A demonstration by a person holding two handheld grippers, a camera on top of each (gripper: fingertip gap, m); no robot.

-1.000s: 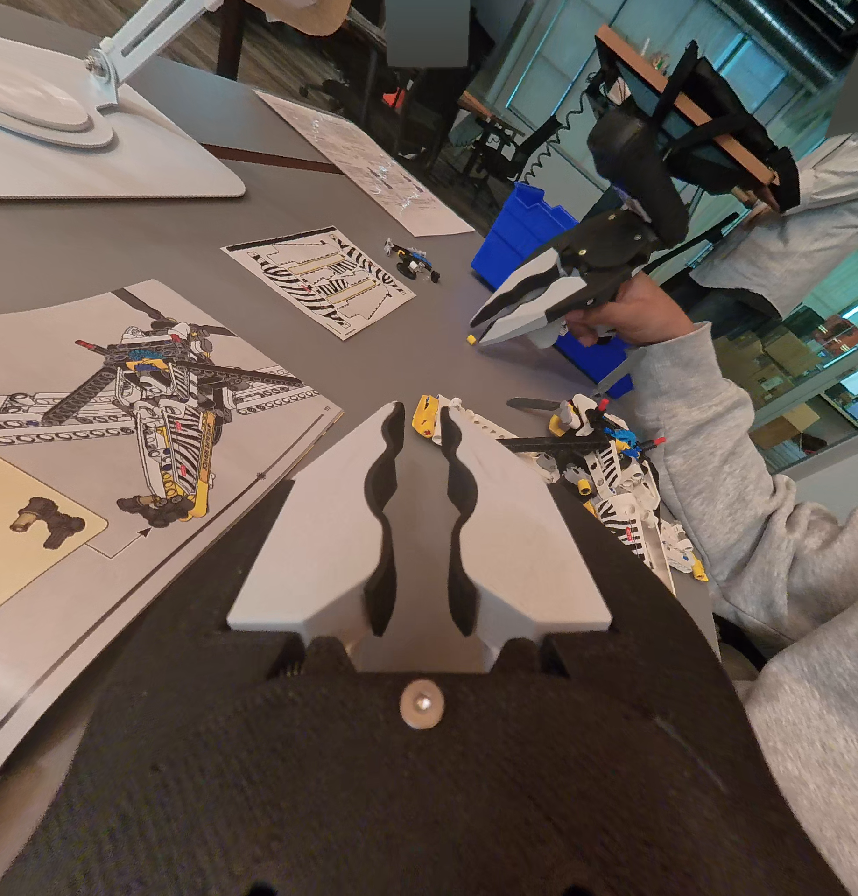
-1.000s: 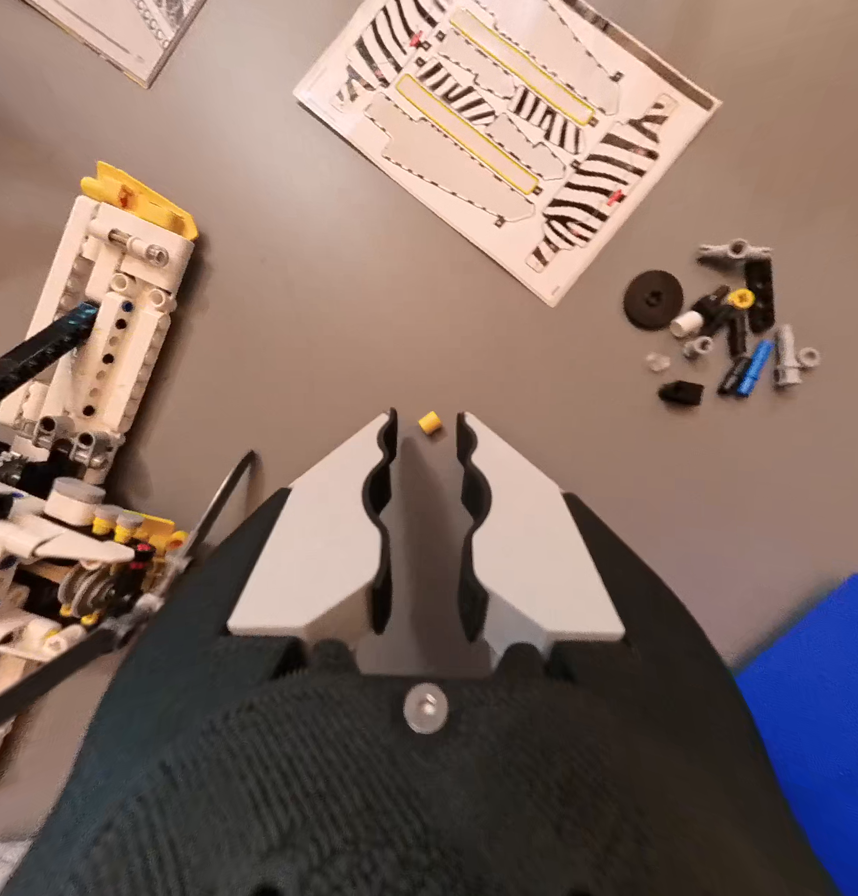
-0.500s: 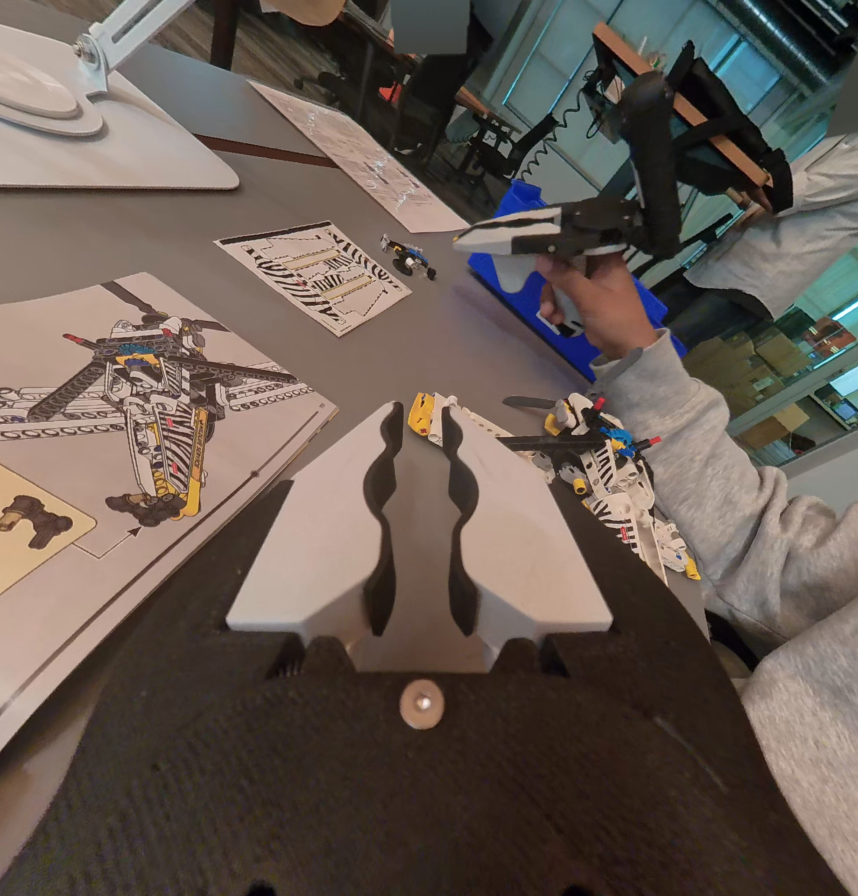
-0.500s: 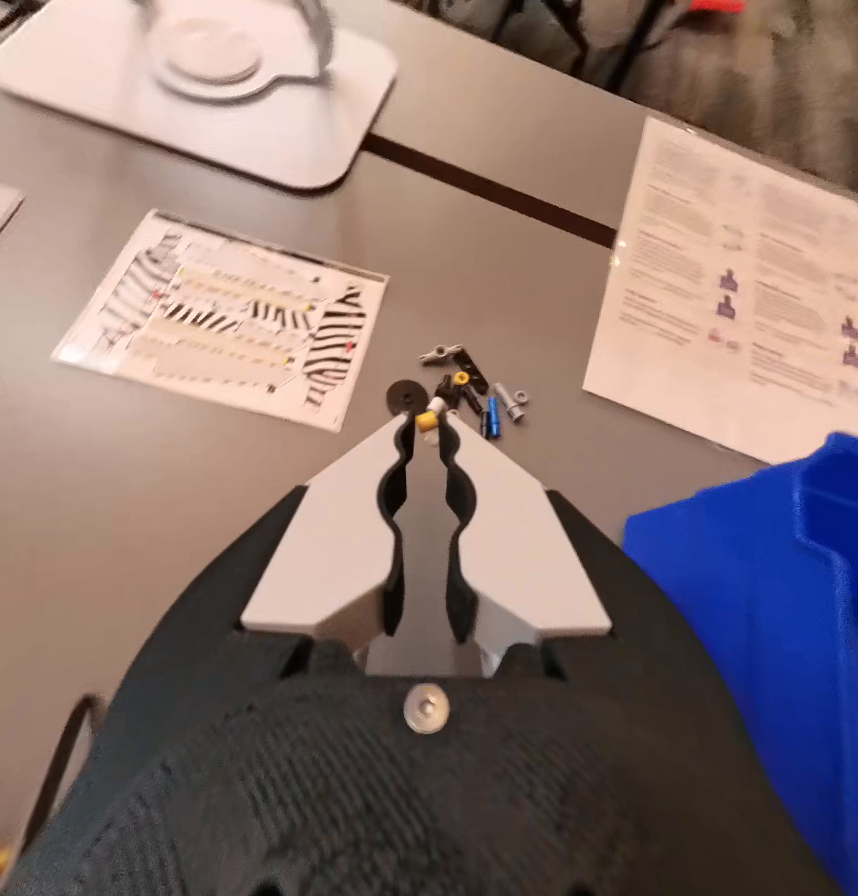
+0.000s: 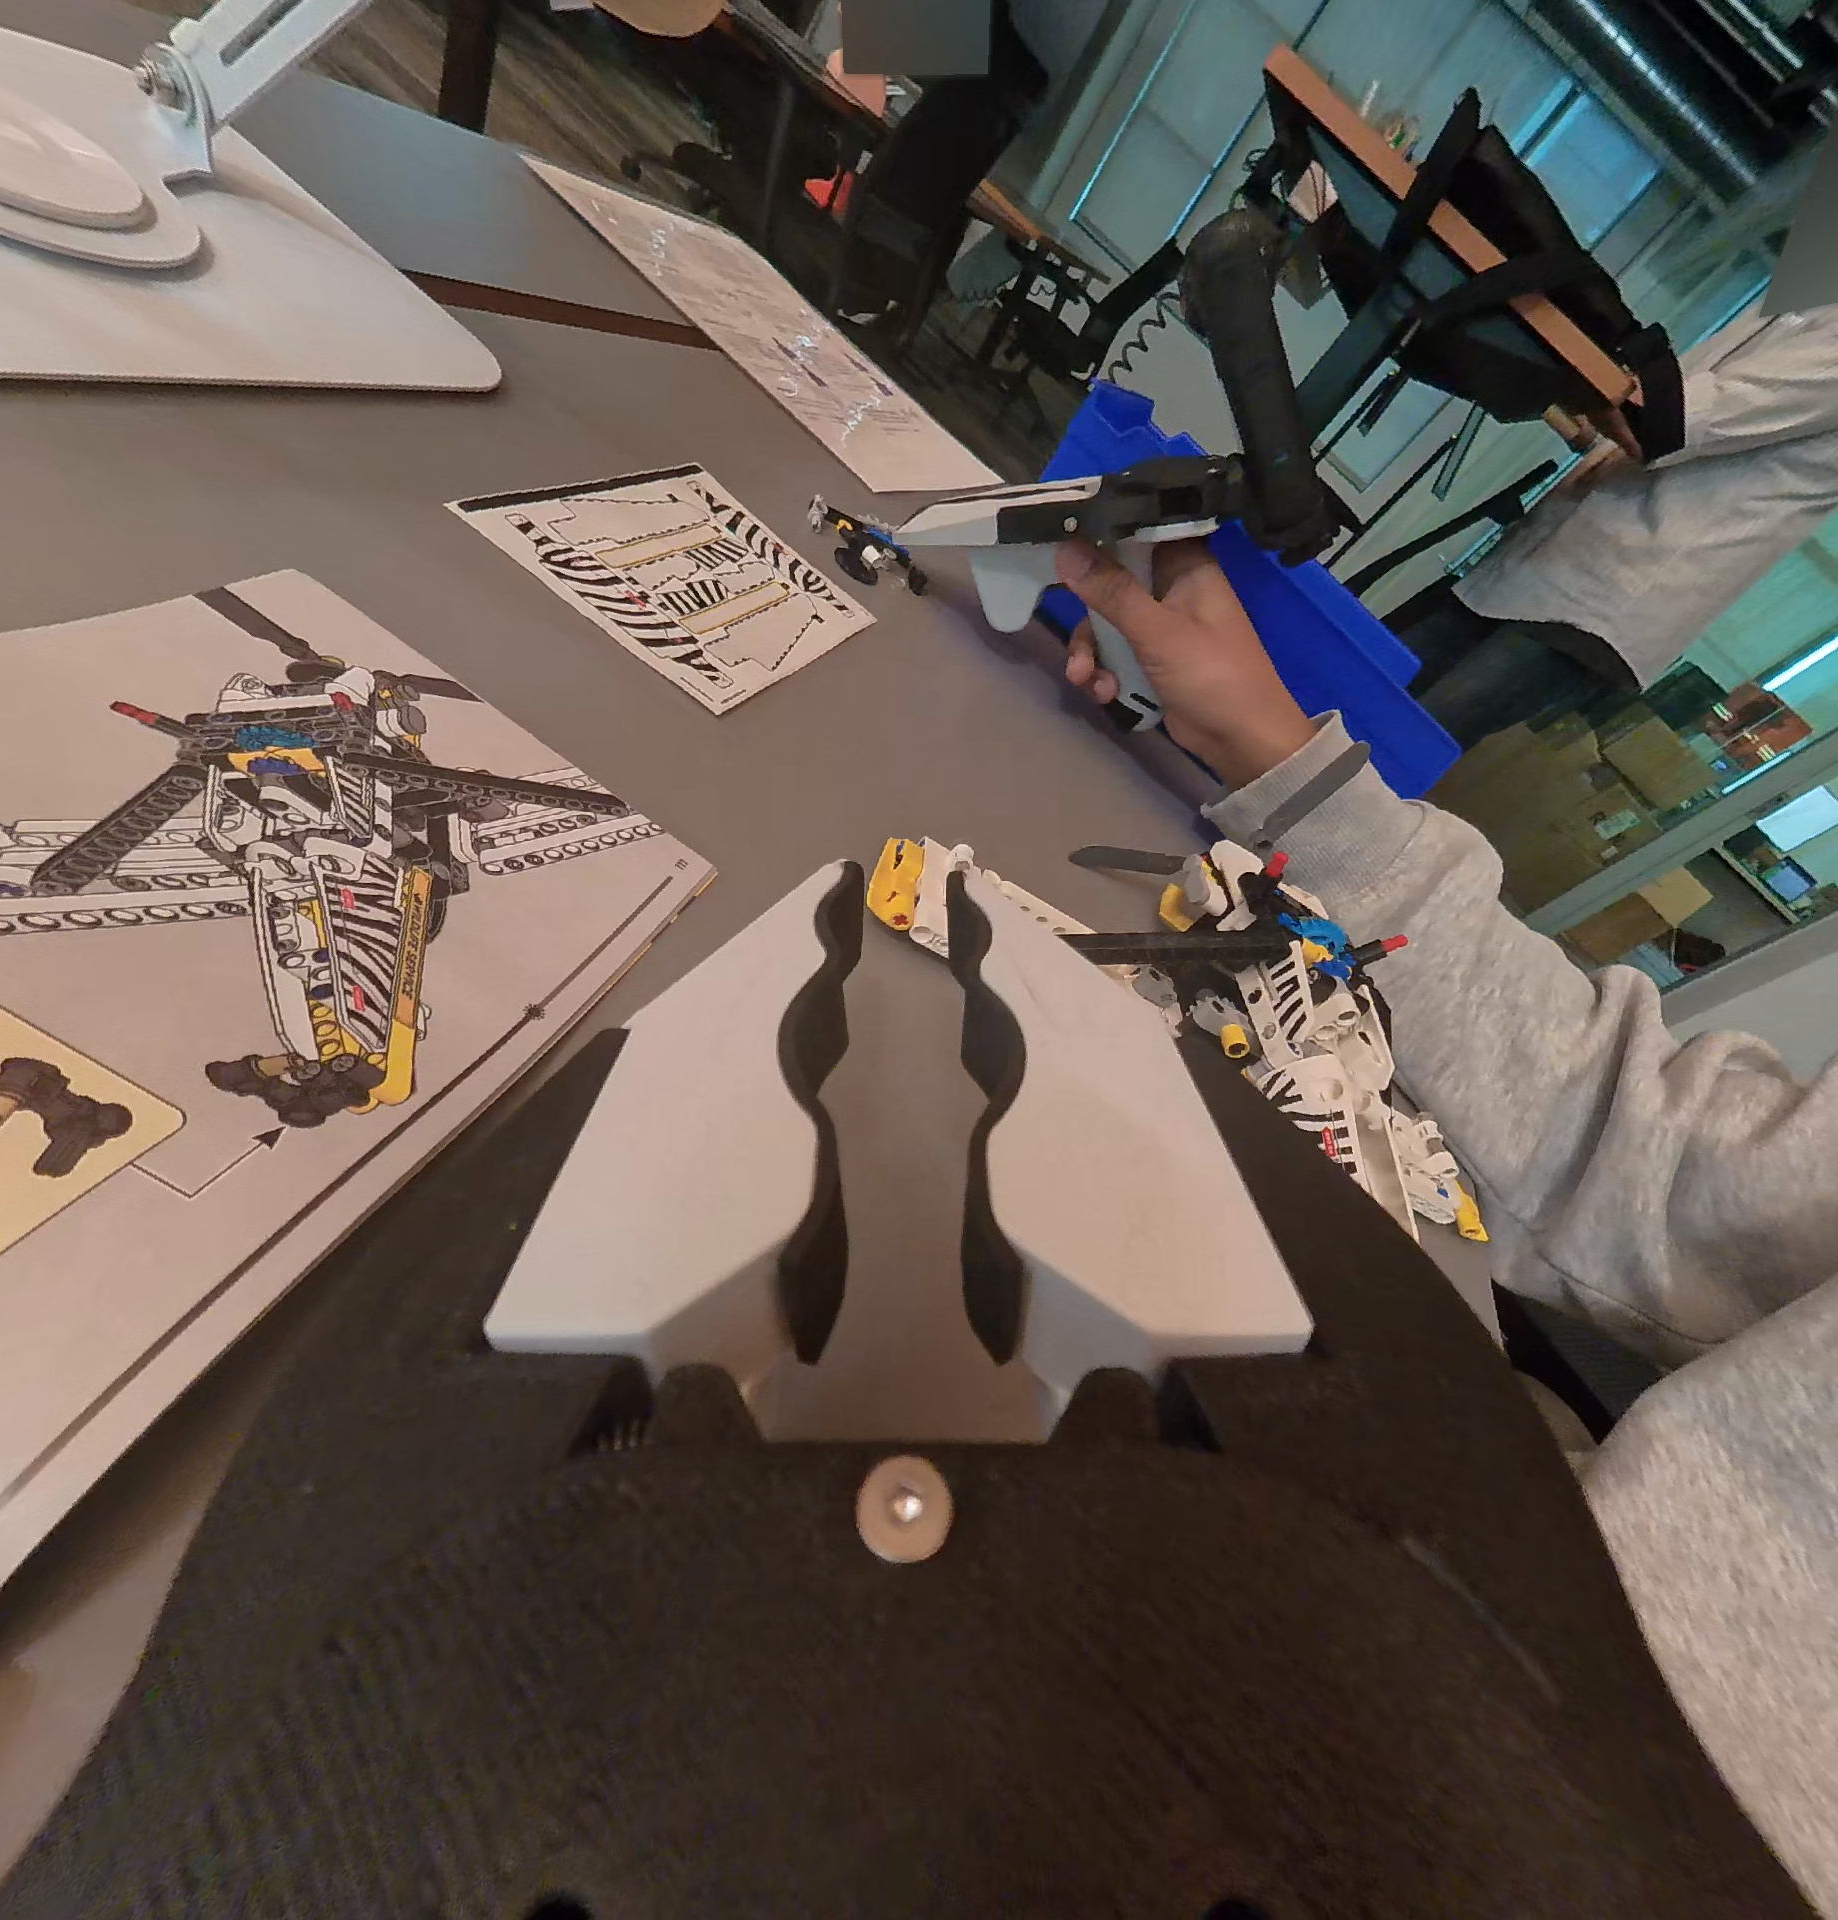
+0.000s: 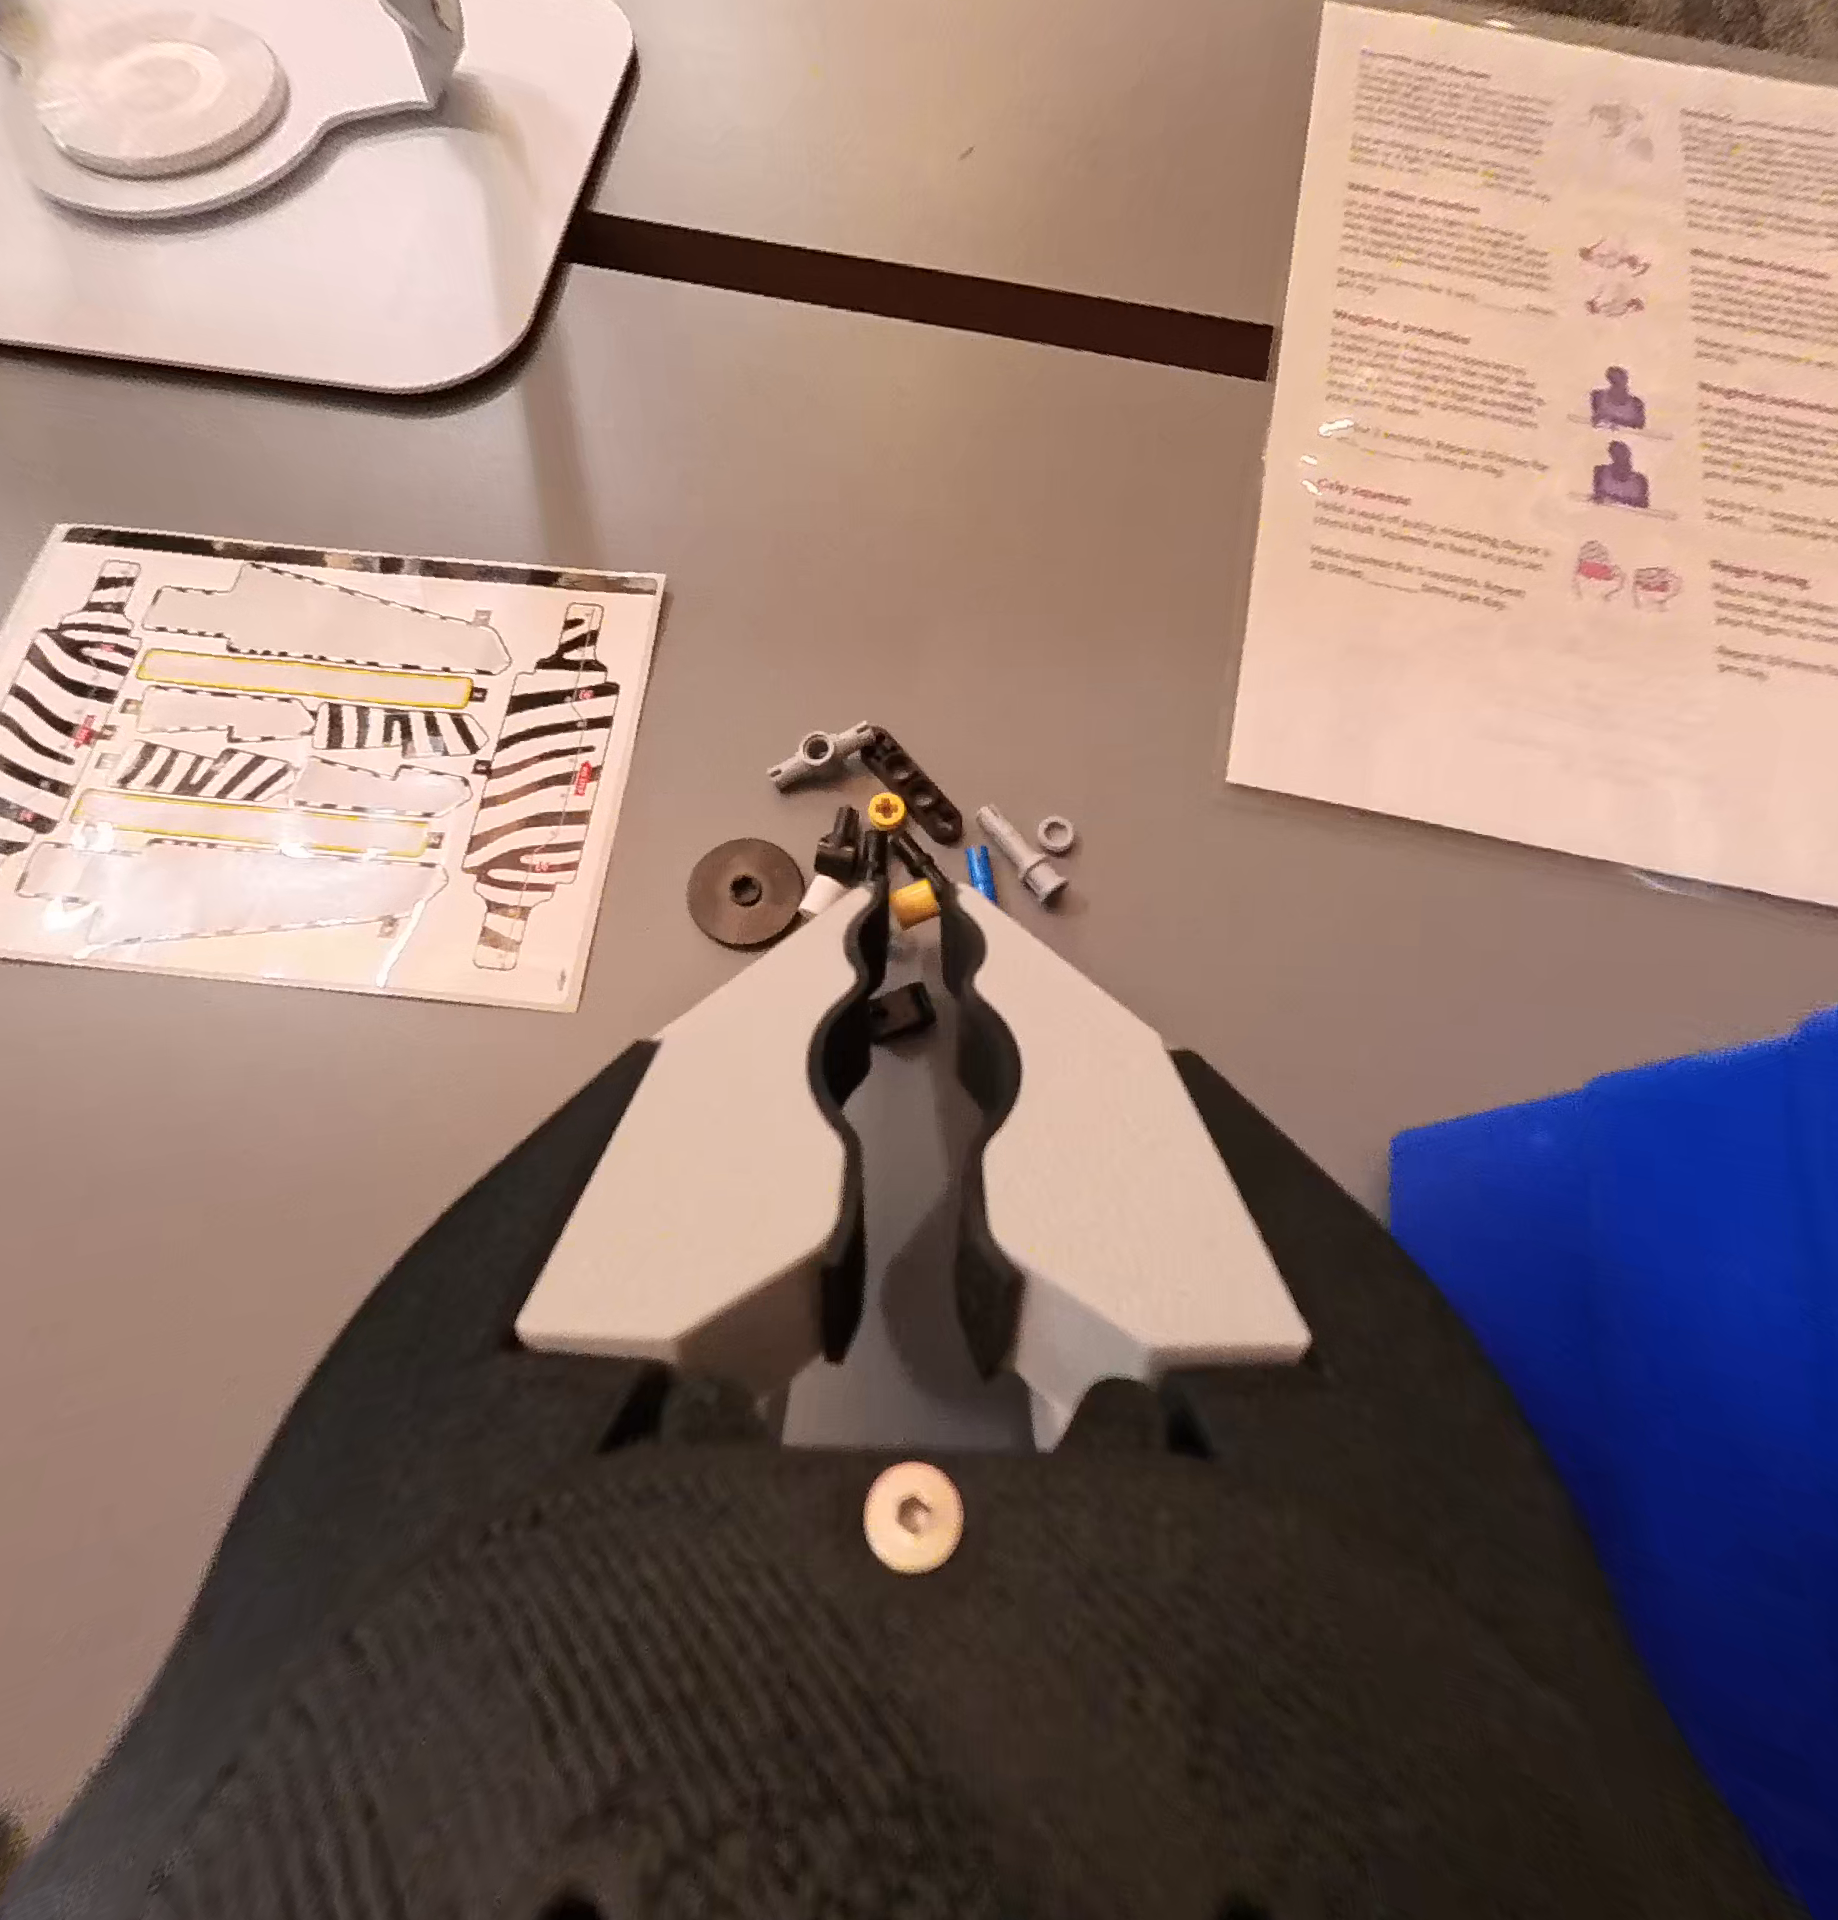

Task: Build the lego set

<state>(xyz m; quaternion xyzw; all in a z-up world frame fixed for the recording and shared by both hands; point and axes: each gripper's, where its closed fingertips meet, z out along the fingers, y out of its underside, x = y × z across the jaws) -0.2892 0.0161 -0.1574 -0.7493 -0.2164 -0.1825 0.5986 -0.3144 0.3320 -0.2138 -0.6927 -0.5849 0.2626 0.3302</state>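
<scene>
Held above the loose-parts pile (image 6: 894, 831) on the worktop (image 6: 894, 499), right gripper (image 6: 910, 902) pinching a small yellow bush (image 6: 913, 900) at its tips, presumably for fitting to the half-built helicopter model (image 5: 1279, 997). Left gripper (image 5: 899, 883) parked empty and parted near the model, beside the instruction booklet (image 5: 271, 883). Model and booklet seen only from the left wrist; the pinch only from the right.

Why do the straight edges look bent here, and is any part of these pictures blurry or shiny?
Left wrist view: the wide lens bows the instruction booklet edge; background soft. Right wrist view: slight blur on the printed sheet; ceiling light glints on the sticker sheet.
</scene>
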